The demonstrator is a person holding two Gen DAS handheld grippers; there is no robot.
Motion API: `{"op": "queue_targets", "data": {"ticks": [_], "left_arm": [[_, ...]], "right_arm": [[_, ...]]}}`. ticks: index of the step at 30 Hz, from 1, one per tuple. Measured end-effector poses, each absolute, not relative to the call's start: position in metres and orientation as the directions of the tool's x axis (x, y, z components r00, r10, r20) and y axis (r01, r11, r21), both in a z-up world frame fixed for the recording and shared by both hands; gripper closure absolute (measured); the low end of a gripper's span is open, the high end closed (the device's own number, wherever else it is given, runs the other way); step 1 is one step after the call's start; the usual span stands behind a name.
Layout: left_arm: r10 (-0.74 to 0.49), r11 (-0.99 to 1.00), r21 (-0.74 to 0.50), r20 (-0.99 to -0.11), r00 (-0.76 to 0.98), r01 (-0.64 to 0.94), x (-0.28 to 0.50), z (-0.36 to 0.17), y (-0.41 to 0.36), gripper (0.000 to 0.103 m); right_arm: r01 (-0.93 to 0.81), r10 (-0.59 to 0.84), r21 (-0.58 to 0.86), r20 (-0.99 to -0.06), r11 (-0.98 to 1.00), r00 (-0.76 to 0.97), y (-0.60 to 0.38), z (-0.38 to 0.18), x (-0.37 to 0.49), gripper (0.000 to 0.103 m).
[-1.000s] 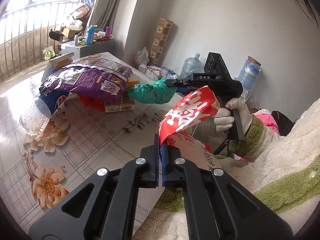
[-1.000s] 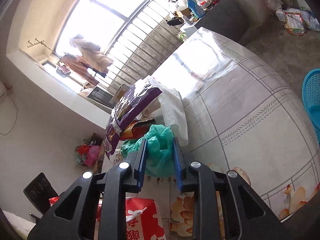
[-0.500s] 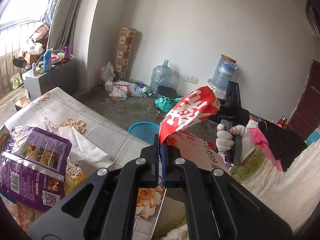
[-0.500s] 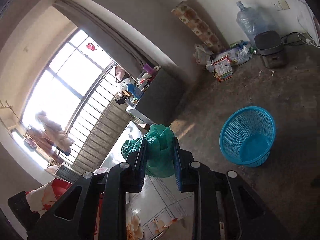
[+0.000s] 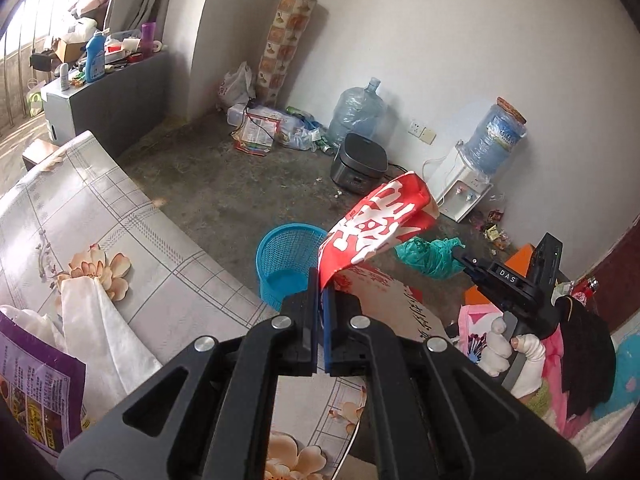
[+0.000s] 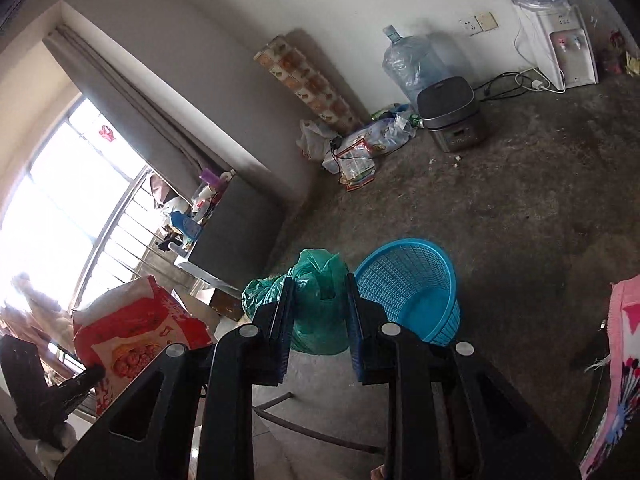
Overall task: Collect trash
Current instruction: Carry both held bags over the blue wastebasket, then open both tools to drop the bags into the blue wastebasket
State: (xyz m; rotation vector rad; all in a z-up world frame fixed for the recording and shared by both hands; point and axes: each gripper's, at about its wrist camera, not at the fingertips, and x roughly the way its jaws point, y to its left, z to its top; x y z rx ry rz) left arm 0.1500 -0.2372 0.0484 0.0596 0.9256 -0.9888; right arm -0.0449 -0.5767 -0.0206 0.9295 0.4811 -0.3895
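Note:
My left gripper (image 5: 322,294) is shut on the edge of a red paper bag with white characters (image 5: 378,222), which hangs out over the table edge. The same red bag (image 6: 136,326) shows at the lower left of the right wrist view. My right gripper (image 6: 318,304) is shut on a crumpled green plastic bag (image 6: 316,280), held in the air off the table. In the left wrist view that green bag (image 5: 430,254) hangs right of the red one, with a gloved hand (image 5: 516,354) on the gripper handle. A blue mesh basket (image 5: 286,240) (image 6: 404,276) stands on the floor below, beside the table.
A floral tablecloth table (image 5: 120,232) carries a white tissue (image 5: 86,312) and a purple snack bag (image 5: 36,384). On the concrete floor by the wall stand a rice cooker (image 5: 358,164), water jugs (image 5: 356,108), a dispenser (image 5: 460,188) and litter (image 5: 260,130).
Both grippers swung away from the cluttered table toward the floor side, each keeping its bag. The blue basket came into view and now lies just beyond both bags.

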Motion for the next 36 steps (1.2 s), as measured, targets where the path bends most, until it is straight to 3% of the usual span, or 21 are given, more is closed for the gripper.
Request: {"op": "queue_targets", "data": {"ticks": [3,8,16,17,19,20,21,22,25,27,36], "left_arm": [[-0.663,0.602,-0.343,-0.719,0.211,0.721,0.161,0.045,-0.261,0.103],[-0.543,0.628,-0.184,-0.8,0.256,0.756,0.175,0.022,-0.331,0.103],[-0.402,0.592,-0.043,-0.881,0.249,0.805,0.197,-0.045,-0.46,0.102],[-0.388,0.594,-0.035,-0.888,0.248,0.804,0.2,-0.055,-0.473,0.1],[-0.371,0.595,-0.034,-0.898,0.237,0.803,0.208,-0.076,-0.494,0.081],[-0.353,0.607,-0.016,-0.901,0.252,0.795,0.211,-0.084,-0.502,0.057],[-0.336,0.621,0.006,-0.901,0.273,0.784,0.213,-0.091,-0.505,0.049],[-0.327,0.635,0.015,-0.901,0.286,0.772,0.215,-0.096,-0.506,0.049],[-0.335,0.671,-0.037,-0.906,0.258,0.74,0.221,-0.095,-0.496,0.049],[-0.369,0.673,-0.063,-0.893,0.259,0.737,0.219,-0.082,-0.483,0.049],[-0.557,0.641,-0.144,-0.763,0.329,0.754,0.185,0.01,-0.418,0.038]], "right_arm": [[0.531,-0.117,0.654,-0.566,0.539,0.816,-0.581,-0.025,-0.038,0.079],[0.57,-0.14,0.622,-0.6,0.537,0.788,-0.594,-0.037,-0.018,0.079],[0.673,-0.153,0.461,-0.749,0.579,0.645,-0.621,-0.083,0.044,0.079],[0.688,-0.158,0.442,-0.766,0.576,0.624,-0.624,-0.092,0.052,0.078],[0.71,-0.153,0.429,-0.788,0.558,0.597,-0.633,-0.114,0.068,0.073],[0.72,-0.14,0.421,-0.804,0.552,0.578,-0.639,-0.129,0.078,0.061],[0.73,-0.12,0.412,-0.823,0.546,0.555,-0.644,-0.145,0.087,0.054],[0.733,-0.091,0.412,-0.838,0.541,0.538,-0.647,-0.162,0.093,0.049],[0.768,-0.038,0.373,-0.889,0.521,0.457,-0.647,-0.202,0.1,0.049],[0.761,-0.018,0.408,-0.876,0.504,0.482,-0.64,-0.207,0.092,0.049],[0.707,-0.083,0.485,-0.792,0.515,0.604,-0.603,-0.15,0.055,0.049]]}}
